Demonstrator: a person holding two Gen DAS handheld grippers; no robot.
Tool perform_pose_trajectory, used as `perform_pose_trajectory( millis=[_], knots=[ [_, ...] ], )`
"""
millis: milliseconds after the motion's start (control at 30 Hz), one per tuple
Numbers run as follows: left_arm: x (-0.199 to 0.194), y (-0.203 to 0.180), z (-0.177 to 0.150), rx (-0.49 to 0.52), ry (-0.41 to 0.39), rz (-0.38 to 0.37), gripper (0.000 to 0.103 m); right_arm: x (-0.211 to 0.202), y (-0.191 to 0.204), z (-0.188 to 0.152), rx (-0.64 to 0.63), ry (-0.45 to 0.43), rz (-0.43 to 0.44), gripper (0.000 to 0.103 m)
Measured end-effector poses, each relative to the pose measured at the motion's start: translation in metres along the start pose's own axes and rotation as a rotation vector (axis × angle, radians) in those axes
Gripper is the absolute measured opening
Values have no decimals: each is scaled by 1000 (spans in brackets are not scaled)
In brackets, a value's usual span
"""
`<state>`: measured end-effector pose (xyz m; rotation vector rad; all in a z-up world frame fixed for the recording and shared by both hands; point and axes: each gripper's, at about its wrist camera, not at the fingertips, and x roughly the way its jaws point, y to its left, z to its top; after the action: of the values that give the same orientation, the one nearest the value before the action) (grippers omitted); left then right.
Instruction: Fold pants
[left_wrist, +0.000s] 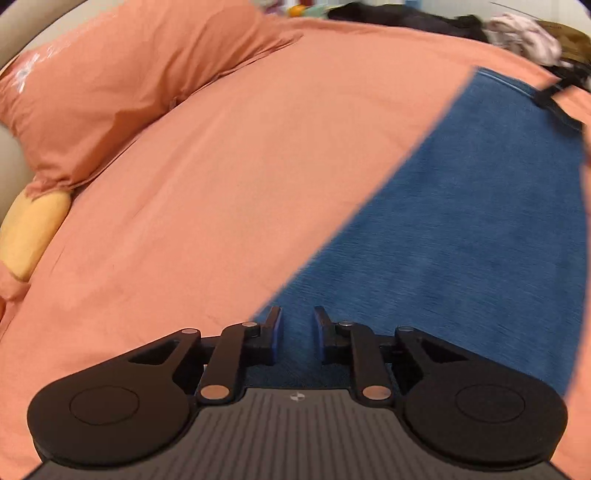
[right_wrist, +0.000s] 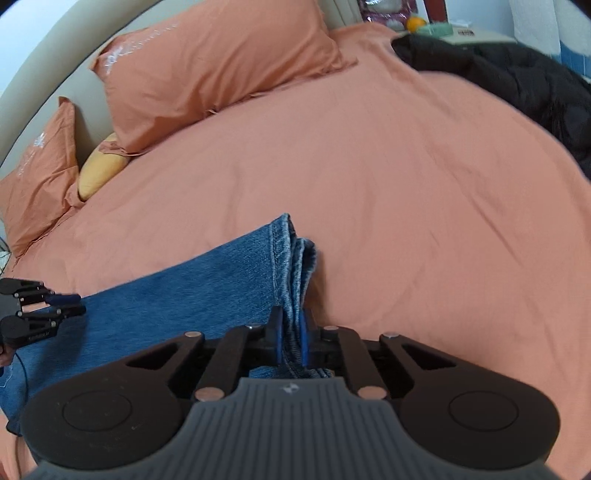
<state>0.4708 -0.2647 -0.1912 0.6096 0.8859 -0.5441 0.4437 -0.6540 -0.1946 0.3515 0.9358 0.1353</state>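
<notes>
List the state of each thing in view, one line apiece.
Jeans: spread flat on the bed, hem ends stacked and lifted.
Right gripper: jaws shut on the stacked hems.
Left gripper: jaws apart over the denim, holding nothing.
Bedsheet: smooth, lightly creased.
Pillow: propped against the headboard.
Black garment: crumpled at the bed's far edge.

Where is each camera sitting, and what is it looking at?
Left wrist: rides the left gripper, looking along its parted fingers over the jeans toward the pillow.
Right wrist: rides the right gripper, clamped on the jeans' hem; the left gripper shows at the left edge.
Shared: jeans, pillow, orange bedsheet.
</notes>
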Motion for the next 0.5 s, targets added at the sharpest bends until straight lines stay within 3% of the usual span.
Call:
perform_pose_trajectory(
  millis=[300, 500],
  knots=[
    [-39, -67, -47, 133, 22, -140, 17, -48, 57, 19, -29, -19, -69, 4],
    [-46, -92, -72, 106, 51, -216, 0, -74, 96, 28, -44, -50, -92, 4]
  ],
)
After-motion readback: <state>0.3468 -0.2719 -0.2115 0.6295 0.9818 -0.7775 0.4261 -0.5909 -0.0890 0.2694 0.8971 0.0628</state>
